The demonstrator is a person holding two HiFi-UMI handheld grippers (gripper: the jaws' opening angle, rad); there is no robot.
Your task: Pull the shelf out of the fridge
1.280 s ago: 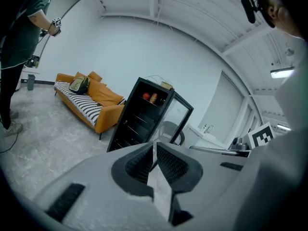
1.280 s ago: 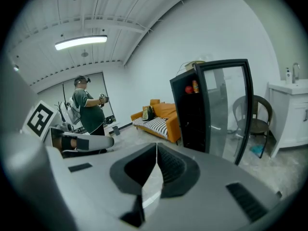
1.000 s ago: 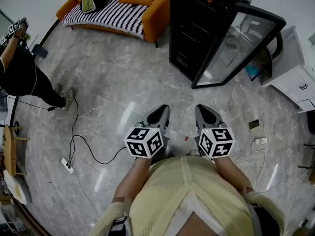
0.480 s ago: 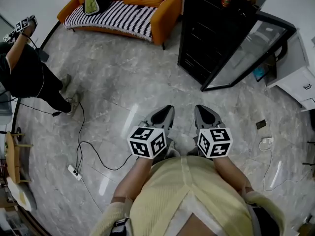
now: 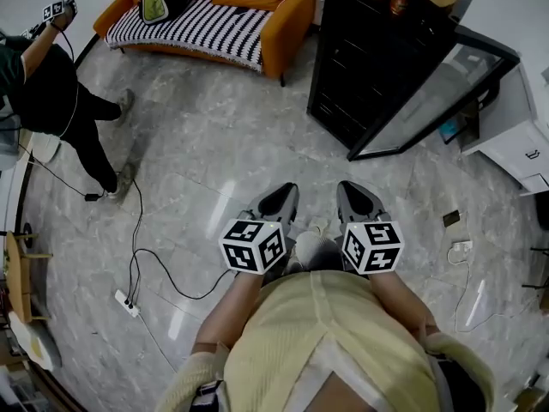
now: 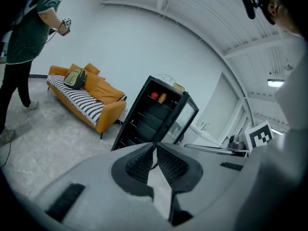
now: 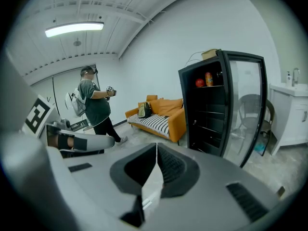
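The black fridge (image 5: 369,58) stands at the upper right of the head view with its glass door (image 5: 437,93) swung open to the right. Its dark shelves (image 6: 144,117) show in the left gripper view, with a red and an orange item (image 7: 204,80) on the top one. My left gripper (image 5: 286,189) and right gripper (image 5: 347,187) hang side by side over the marble floor, well short of the fridge. Both are shut with nothing between the pads, as the left gripper view (image 6: 155,146) and right gripper view (image 7: 157,146) confirm.
An orange sofa (image 5: 214,15) with a striped blanket stands at the back left of the fridge. A person in dark clothes (image 5: 51,84) stands at the far left. A cable and power strip (image 5: 127,303) lie on the floor at left. A white cabinet (image 5: 515,144) sits beyond the door.
Both grippers have advanced a little over the floor toward the fridge, still shut. The person at the left has stepped back toward the sofa.
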